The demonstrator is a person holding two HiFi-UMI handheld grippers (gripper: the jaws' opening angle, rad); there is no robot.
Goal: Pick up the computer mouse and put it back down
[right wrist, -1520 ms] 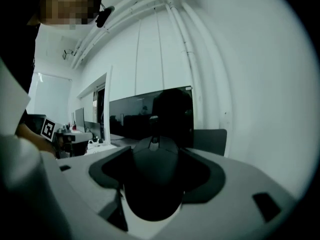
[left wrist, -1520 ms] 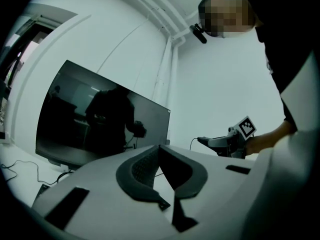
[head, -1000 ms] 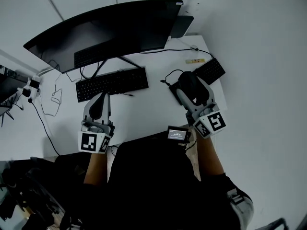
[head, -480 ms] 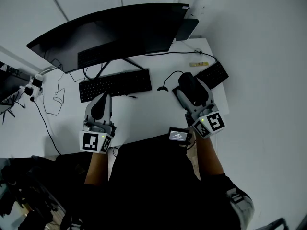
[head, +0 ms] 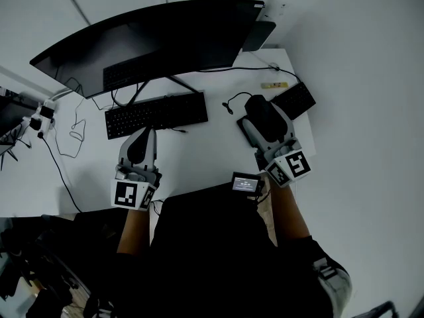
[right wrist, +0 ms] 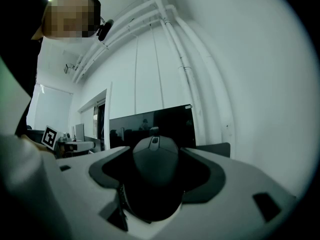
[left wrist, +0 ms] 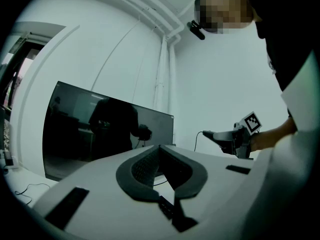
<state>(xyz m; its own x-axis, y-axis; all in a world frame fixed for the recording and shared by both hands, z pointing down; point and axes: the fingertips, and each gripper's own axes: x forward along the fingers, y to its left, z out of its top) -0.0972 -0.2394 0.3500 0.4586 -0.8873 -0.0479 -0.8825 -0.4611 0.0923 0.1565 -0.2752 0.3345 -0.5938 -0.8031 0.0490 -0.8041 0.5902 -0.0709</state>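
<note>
Black plastic fills my right gripper [right wrist: 154, 151]: its jaws stand wide and clamp both flanks of the computer mouse [right wrist: 150, 184], whose wheel points away from me toward the monitor [right wrist: 150, 126]. From the head view the mouse [head: 258, 110] is over the right part of the desk [head: 199, 158]. Its cable [head: 232, 102] loops off at ten o'clock, and a small keypad [head: 293, 100] lies just beside it at two o'clock. The keyboard [head: 156, 113] is well apart at nine o'clock. My left gripper [left wrist: 160, 148] hangs near the desk's front edge at about eight o'clock from the mouse, its jaws drawn narrow with the tips meeting and nothing between them. Over the last second very little has changed. The clamp on the mouse looks the same, and gripper and mouse have only drifted slightly beside the keypad, while my left side has kept its place. I take that to mean the pick is secured and I am at or near the pause of the lift. No view shows me whether the mouse is clear of the desk. Setting it down and releasing it remains to be done.
</note>
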